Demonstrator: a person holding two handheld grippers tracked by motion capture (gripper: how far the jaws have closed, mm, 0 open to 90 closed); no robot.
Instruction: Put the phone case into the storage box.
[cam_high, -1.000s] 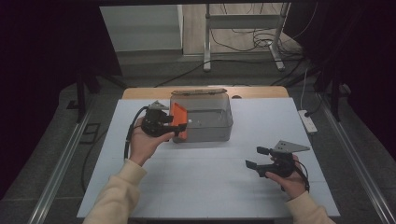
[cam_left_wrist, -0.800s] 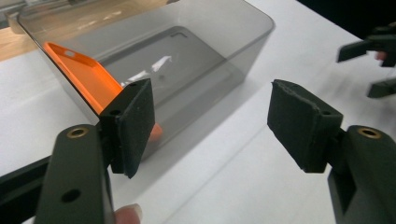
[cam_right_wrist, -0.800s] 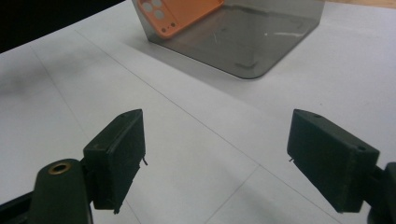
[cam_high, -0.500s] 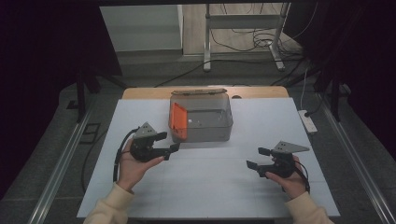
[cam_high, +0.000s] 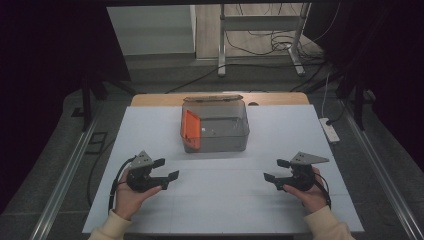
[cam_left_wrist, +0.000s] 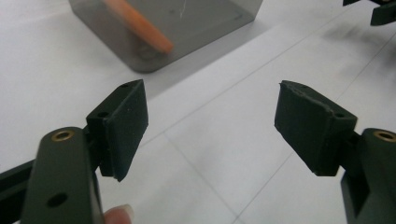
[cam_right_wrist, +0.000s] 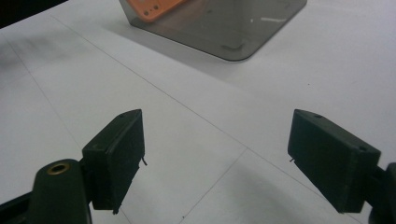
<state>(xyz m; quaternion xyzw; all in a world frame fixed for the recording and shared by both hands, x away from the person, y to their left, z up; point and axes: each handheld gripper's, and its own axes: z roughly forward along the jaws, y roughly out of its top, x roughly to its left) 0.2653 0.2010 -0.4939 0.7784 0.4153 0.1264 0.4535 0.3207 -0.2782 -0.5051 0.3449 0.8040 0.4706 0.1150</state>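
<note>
Box (cam_high: 215, 127) with orange panel (cam_high: 190, 129) stands mid-desk (cam_high: 240, 200). Your left gripper's (cam_high: 167, 169) fingers have just been opening, now wide and empty; right gripper's (cam_high: 276, 170) fingers wide, empty.

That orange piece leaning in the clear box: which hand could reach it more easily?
Probably the left. The orange piece leans at the clear box's left end, the side where the left gripper waits with open, empty jaws. The right gripper sits farther across.

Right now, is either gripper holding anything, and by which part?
Nothing is held. The left gripper and right gripper both stand open over bare table; the orange piece leans inside the clear box.
</note>
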